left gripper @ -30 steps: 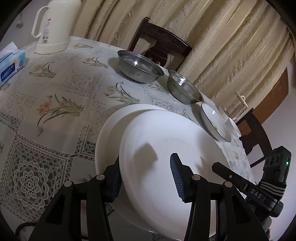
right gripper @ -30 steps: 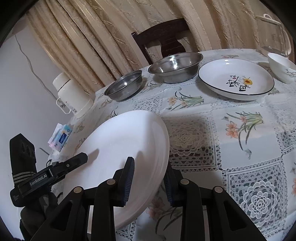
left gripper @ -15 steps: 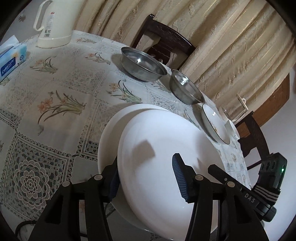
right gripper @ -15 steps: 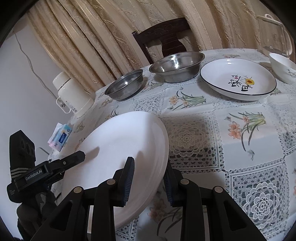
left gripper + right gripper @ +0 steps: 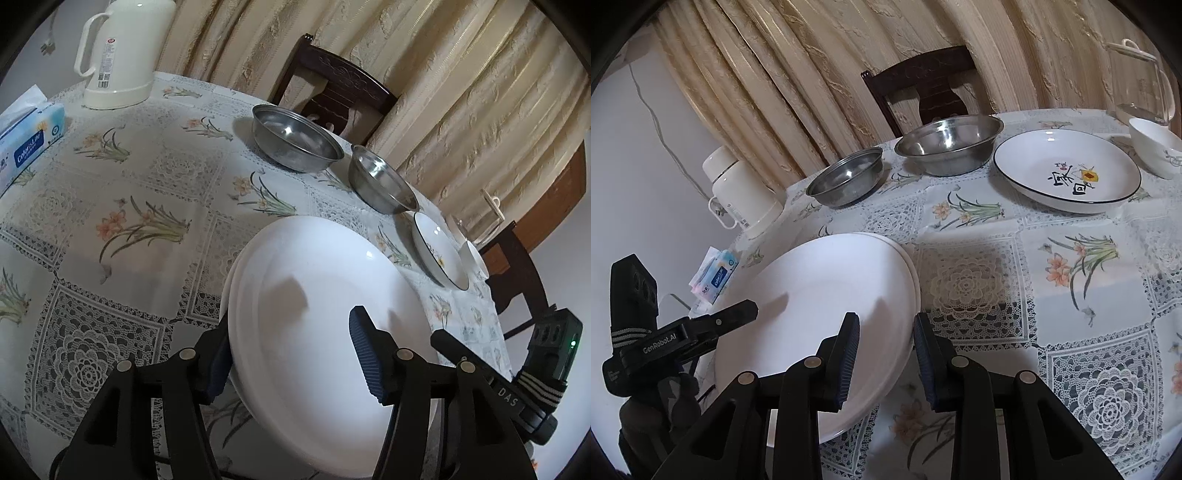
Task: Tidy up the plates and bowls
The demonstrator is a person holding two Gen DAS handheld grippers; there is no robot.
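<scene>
Stacking plates, both claws on one
Right claw [image 5: 884,356] and left claw [image 5: 291,354] pinch the glossy white ceramic plate's [image 5: 325,321] rim; probably slick and breakable.

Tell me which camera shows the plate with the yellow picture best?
The right wrist view: the white black-rimmed painted plate lies wide and nearly face-on there, its yellow and black design clear. In the left wrist view the same plate is small, sharply foreshortened, the design barely visible.
</scene>
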